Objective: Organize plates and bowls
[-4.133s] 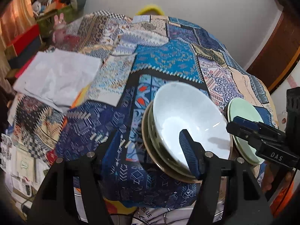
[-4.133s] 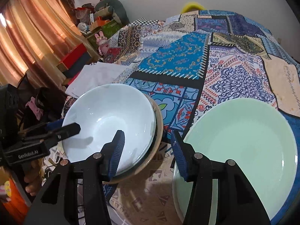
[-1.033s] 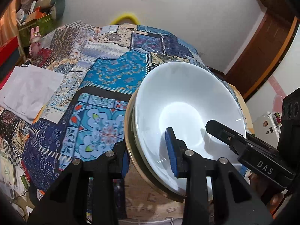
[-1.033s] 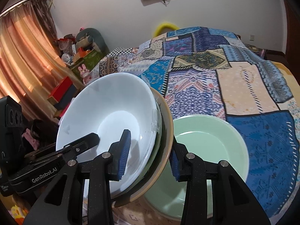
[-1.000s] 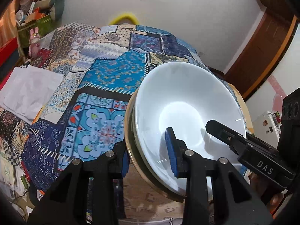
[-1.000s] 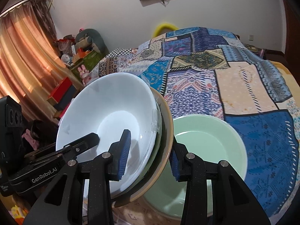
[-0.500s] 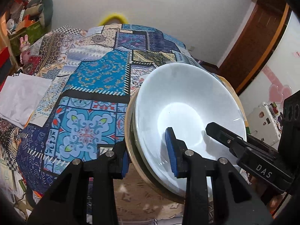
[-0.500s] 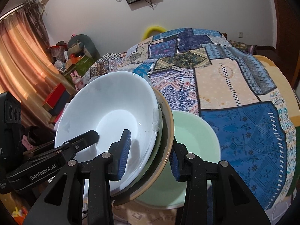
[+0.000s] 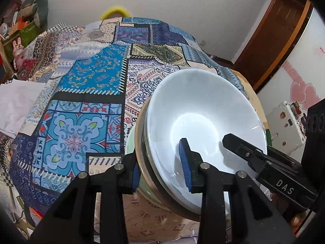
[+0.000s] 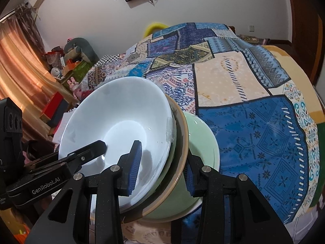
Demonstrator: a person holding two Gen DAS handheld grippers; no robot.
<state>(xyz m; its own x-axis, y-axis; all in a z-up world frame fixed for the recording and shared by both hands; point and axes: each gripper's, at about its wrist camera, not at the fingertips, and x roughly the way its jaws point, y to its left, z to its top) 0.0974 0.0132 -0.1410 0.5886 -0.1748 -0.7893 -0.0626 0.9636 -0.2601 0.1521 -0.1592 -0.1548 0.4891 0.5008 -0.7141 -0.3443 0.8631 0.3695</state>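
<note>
A stack of nested dishes is held in the air: a white bowl (image 9: 199,118) on top, a greenish dish and a tan-rimmed plate (image 9: 140,152) below. My left gripper (image 9: 160,166) is shut on the stack's near rim, one finger inside the white bowl. My right gripper (image 10: 162,168) is shut on the opposite rim; it also shows in the left wrist view (image 9: 264,162). The stack hangs over a pale green plate (image 10: 205,142) lying on the patchwork cloth (image 10: 254,122). A sliver of that plate shows in the left wrist view (image 9: 131,140).
The patchwork cloth (image 9: 85,93) covers the whole surface. White folded paper (image 9: 14,103) lies at its left edge. Toys and boxes (image 10: 71,61) stand by the curtain on the left. A wooden door (image 9: 280,30) and a white case (image 9: 284,126) are on the right.
Both grippers closed on the stack, lifted it off the cloth and carried it to the right. It now hangs tilted over the green plate, which is mostly hidden beneath it.
</note>
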